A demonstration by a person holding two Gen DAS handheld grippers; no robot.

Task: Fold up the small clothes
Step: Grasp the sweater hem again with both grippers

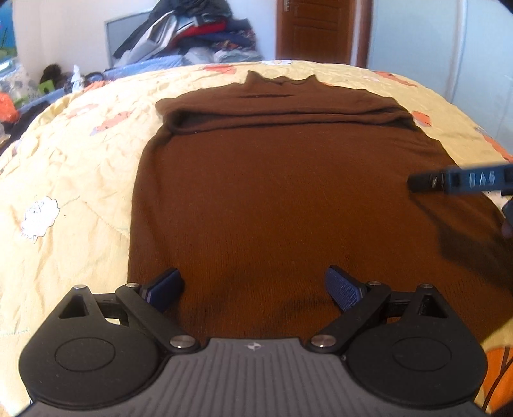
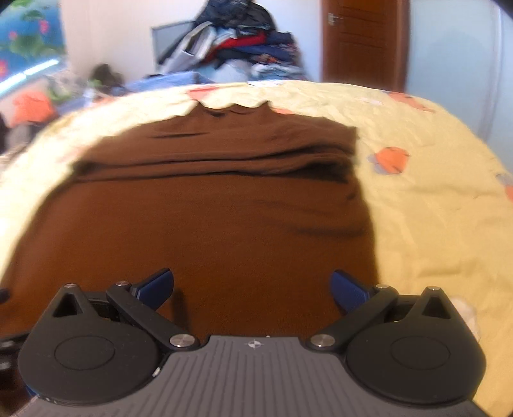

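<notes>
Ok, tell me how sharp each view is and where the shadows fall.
Left wrist view: mostly sharp, fisheye bends the bed; the right gripper at the right edge casts a dark shadow on the sweater. Right wrist view: motion-blurred, worst at the left rim; faint finger shadow on the sweater.

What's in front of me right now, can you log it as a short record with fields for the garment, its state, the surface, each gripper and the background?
garment: brown sweater, collar at the far end
state: lying flat, sleeves folded across the chest in a band
surface: yellow bedspread with orange prints
left gripper: open, above the near hem, holding nothing
right gripper: open, over the sweater's right part, holding nothing
background: pile of clothes past the bed, wooden door
</notes>
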